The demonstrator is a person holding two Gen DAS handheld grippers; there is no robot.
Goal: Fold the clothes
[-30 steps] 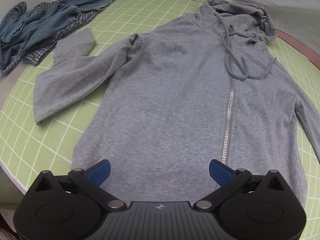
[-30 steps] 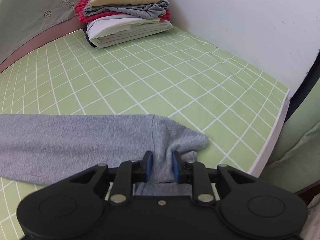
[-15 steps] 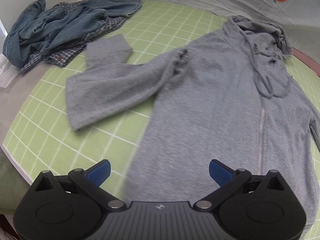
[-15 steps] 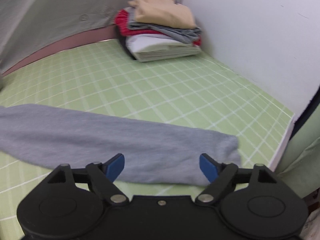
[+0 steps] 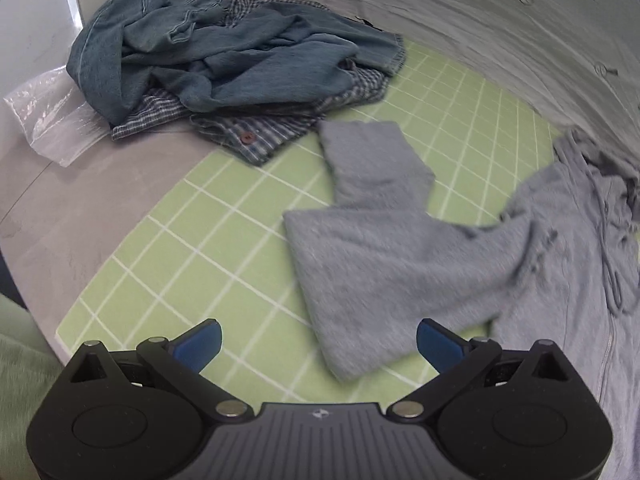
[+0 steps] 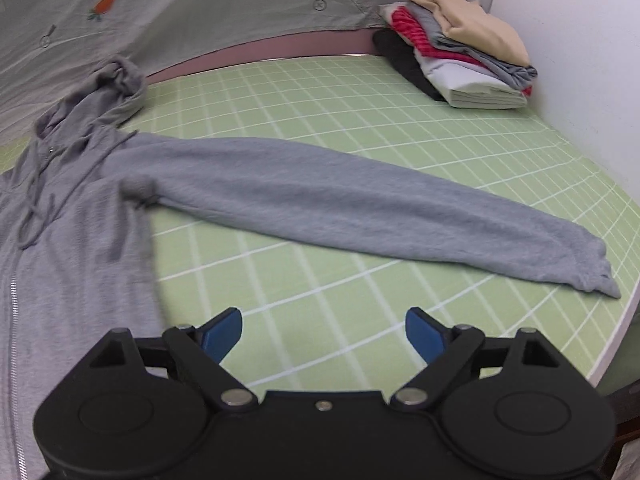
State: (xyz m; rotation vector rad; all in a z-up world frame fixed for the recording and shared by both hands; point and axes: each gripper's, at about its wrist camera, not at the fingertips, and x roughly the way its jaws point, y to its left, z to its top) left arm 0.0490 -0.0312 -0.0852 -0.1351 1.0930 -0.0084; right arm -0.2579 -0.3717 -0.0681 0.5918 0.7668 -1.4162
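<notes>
Grey hoodie [image 6: 72,216], spread flat on green-gridded worktop [image 6: 320,120], right cuff [image 6: 600,272] by the near right edge; left hand-held gripper [image 5: 318,344] wide, empty; right hand-held gripper [image 6: 324,334] opening, empty; risk: cuff slipping over that edge.

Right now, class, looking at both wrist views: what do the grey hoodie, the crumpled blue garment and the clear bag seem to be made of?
Grey hoodie: soft heathered knit, likely cotton fleece, matte; a metal-looking zip.
Blue garment: denim-like woven cloth, faded, with stitched seams.
Clear bag: thin plastic film, glossy, crinkled, see-through.
</notes>
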